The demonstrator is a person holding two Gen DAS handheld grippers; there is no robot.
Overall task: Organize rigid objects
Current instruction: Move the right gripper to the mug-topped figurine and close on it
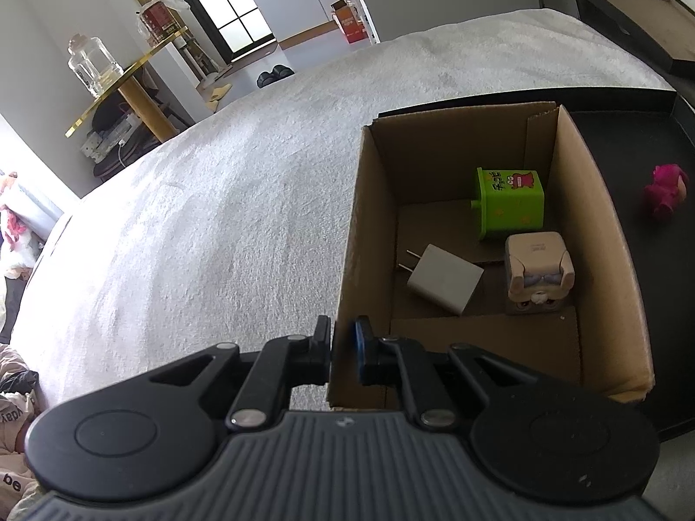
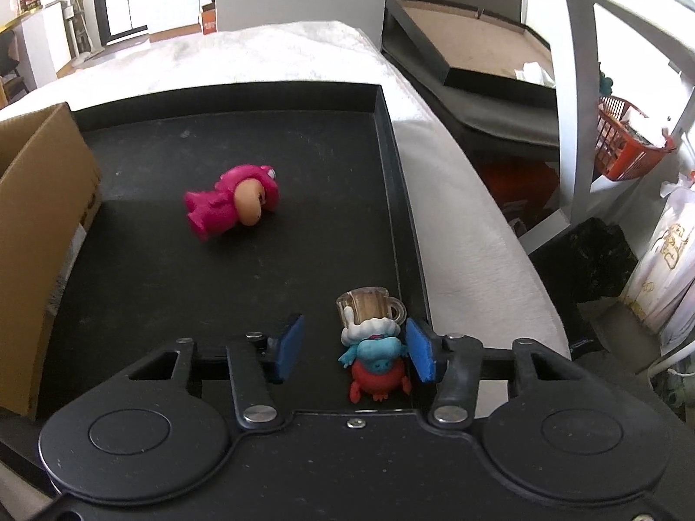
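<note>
My left gripper (image 1: 345, 349) is shut on the near left wall of an open cardboard box (image 1: 360, 234). Inside the box lie a green cube toy (image 1: 512, 202), a white plug charger (image 1: 443, 280) and a beige cube figure (image 1: 538, 269). The box stands on a black tray (image 2: 226, 260). My right gripper (image 2: 356, 349) is open low over the tray's near right corner, and a blue and red figure with a beer mug (image 2: 373, 343) stands between its fingers, against the right pad. A pink figure (image 2: 232, 202) lies on its side mid-tray; it also shows in the left wrist view (image 1: 664, 189).
The tray rests on a white fuzzy blanket (image 1: 217, 199) over a bed. A gold-edged side table with a glass jar (image 1: 89, 61) stands far left. A dark flat box (image 2: 469, 43) and an orange basket (image 2: 625, 147) are off to the right.
</note>
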